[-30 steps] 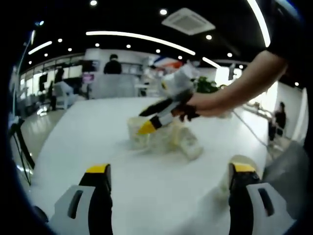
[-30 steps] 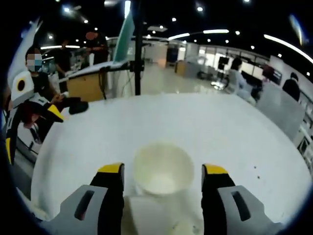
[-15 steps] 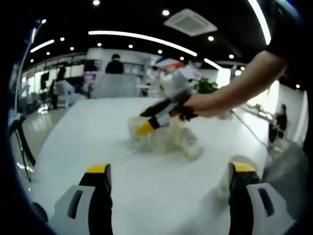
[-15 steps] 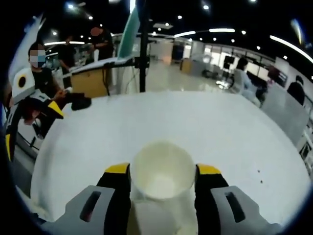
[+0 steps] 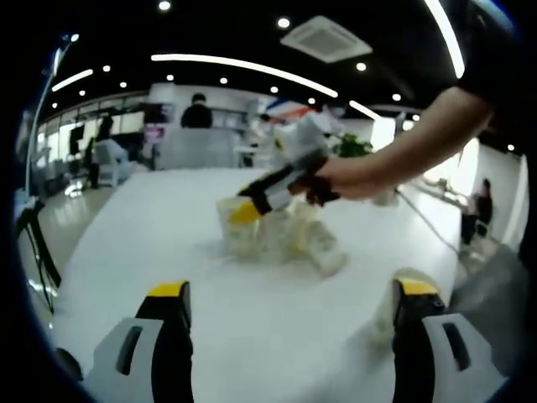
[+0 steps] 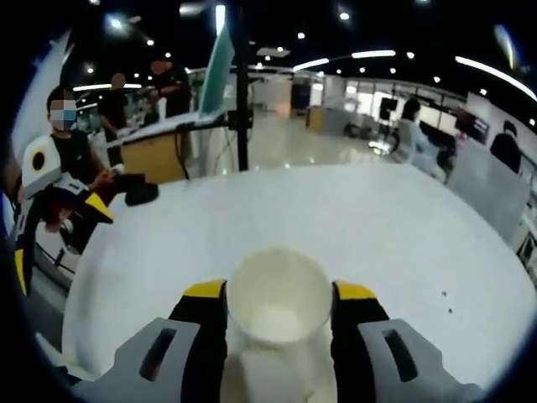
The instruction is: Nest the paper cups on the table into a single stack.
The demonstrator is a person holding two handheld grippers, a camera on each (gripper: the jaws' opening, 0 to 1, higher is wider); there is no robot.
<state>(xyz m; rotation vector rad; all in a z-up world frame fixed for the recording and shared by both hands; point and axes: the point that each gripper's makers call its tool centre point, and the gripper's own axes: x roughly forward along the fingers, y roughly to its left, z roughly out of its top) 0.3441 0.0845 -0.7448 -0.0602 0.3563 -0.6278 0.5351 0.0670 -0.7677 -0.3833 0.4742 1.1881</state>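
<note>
Right gripper view: the right tongs (image 6: 278, 295) pinch an upright paper cup (image 6: 278, 295) by its rim, both yellow-tipped jaws touching the wall at 3 and 9 o'clock, over the white table (image 6: 394, 218). In the left gripper view the left tongs (image 5: 289, 295) stand spread over bare table, a further cup (image 5: 393, 304) just beside the jaw at 4 o'clock; near centre the right tongs meet a cluster of cups (image 5: 281, 237), some lying tipped. Such a cup is judged light, thin-walled and easily crushed; a gentle hold just below the stiffer rolled rim suits it best. Compared with one second earlier, the jaws that flanked the cup without contact are closed on it, and the yellow tip sits higher against the cluster.
</note>
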